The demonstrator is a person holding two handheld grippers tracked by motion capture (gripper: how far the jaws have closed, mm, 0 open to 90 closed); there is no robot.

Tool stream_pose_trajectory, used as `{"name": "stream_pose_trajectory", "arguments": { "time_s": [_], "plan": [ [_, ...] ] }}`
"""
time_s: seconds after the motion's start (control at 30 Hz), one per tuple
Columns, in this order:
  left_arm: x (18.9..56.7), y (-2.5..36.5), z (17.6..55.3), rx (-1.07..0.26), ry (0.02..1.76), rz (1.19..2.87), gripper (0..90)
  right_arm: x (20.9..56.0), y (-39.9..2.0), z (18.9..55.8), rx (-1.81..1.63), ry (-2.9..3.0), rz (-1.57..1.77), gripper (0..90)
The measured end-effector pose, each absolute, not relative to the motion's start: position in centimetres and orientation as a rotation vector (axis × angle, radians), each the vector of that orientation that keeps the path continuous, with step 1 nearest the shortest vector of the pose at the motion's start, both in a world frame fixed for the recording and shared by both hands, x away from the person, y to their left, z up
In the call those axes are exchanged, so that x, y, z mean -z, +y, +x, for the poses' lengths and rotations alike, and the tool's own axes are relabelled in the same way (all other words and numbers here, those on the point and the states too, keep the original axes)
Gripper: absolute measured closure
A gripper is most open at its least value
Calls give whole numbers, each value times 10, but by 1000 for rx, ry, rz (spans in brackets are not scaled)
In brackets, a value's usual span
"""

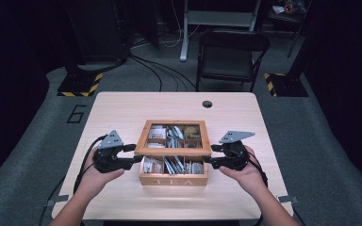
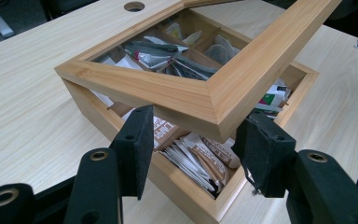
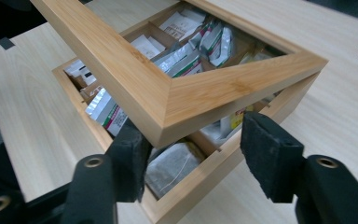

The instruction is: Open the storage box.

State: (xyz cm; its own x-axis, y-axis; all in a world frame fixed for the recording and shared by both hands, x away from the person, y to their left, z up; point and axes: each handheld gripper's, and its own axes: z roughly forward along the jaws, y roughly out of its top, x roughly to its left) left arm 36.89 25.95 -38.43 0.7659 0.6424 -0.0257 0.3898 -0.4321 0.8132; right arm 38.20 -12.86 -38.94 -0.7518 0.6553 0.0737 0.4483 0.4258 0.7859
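The left gripper (image 1: 133,154) stands at the left front corner of the lid (image 1: 173,151); its jaws are apart, one on each side of that corner, and the pads do not press on it. The lid is half raised over the tea box (image 1: 173,180), in the middle of the table (image 1: 122,106), its front edge running left to right between both hands. The right gripper (image 1: 210,154) is equally near, at the right corner, jaws apart, the wood between them.
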Motion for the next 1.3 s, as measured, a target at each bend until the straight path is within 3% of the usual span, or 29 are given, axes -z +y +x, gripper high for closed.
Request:
{"name": "stream_pose_trajectory", "arguments": {
  "time_s": [0.33,1.3],
  "plan": [
    [378,260,372,-357,773,2077,475,383,-125,386,-1210,2411,846,360],
    [390,261,398,-449,751,2025,442,364,-118,395,-1169,2439,836,375]
  ]
}}
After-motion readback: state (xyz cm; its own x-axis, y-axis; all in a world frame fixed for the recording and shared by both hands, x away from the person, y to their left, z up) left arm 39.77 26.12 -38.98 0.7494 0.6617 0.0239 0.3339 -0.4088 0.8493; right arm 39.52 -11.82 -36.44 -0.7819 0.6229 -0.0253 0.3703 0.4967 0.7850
